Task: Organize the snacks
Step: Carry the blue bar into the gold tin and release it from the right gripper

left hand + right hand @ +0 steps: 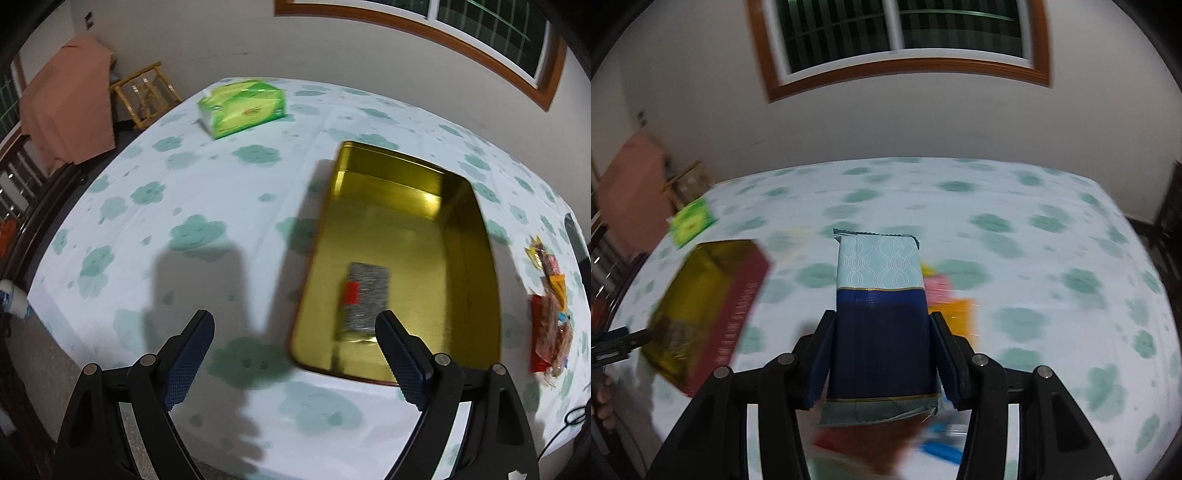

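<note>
My right-hand view is smeared by motion: the loose packets (947,299) behind and beneath my right claw (882,325) are only pink, orange, red and blue smudges, and I cannot tell what they are. The white lettering along the tin's (713,306) dark red outer wall is too blurred to read. In the left-hand view the table's (229,177) right edge is cut off, so the snack pile (550,314) there shows only in part.

The gold-lined tin lies open toward the table's right side, with one grey speckled packet (364,295) bearing a red patch flat on its floor at the near end. A green tissue box (245,107) sits near the far left corner; its printing is unreadable.

My right claw is clamped on a navy and pale blue snack packet (881,291), lifted clear of the tablecloth. My left claw (295,350) stands wide apart with nothing in it, above the table's near edge at the tin's near end.
</note>
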The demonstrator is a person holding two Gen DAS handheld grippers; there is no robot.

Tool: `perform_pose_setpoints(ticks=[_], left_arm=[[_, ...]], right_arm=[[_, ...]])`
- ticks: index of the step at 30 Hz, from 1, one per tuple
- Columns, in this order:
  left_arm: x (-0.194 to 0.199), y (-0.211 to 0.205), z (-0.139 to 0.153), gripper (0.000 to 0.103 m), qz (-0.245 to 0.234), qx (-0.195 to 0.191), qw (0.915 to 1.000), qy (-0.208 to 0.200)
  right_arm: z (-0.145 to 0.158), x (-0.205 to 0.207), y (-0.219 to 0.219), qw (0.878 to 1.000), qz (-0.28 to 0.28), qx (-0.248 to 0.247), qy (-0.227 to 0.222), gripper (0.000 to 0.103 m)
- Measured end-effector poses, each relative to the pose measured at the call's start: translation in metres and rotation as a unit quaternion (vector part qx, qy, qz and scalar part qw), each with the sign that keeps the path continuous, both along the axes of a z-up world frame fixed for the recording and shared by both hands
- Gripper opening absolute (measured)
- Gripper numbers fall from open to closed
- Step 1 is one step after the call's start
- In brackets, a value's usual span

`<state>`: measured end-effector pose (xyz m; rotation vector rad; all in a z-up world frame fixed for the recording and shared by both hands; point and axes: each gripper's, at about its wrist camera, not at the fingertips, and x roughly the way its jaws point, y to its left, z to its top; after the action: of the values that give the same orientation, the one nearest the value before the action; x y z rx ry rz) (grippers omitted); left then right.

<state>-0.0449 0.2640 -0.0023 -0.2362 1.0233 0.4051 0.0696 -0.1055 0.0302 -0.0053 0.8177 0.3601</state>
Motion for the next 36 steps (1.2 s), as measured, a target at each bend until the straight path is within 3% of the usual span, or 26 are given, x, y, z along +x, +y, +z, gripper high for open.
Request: perform_pose_setpoints(ticks=[9,15,24,36], left_arm=[[-0.020,0.036,-0.011,0.087,0.042,0.009,0.9989,0.016],[-0.028,0.048,-0.015,0.087,0.059,0.006,0.9981,0.020],[-0.033,0.052,-0.016,0.087,0.060,-0.010,0.9980,0.016],[-0.034,0.054,-0.016,0.087,0.066,-0.014,0.9975,0.021]], right_arm=[[-0.005,-0.025,0.112,0.995,0.095,0.010,0.013,0.050],[-0.020,-0.033,0.168,0.990,0.139,-0.022,0.025,0.050],[-0.039,-0.032,0.218,0.981,0.170,-0.081,0.034,0.050],[-0.058,-0.031,0.247,0.973,0.195,-0.113,0.048,0.050]])
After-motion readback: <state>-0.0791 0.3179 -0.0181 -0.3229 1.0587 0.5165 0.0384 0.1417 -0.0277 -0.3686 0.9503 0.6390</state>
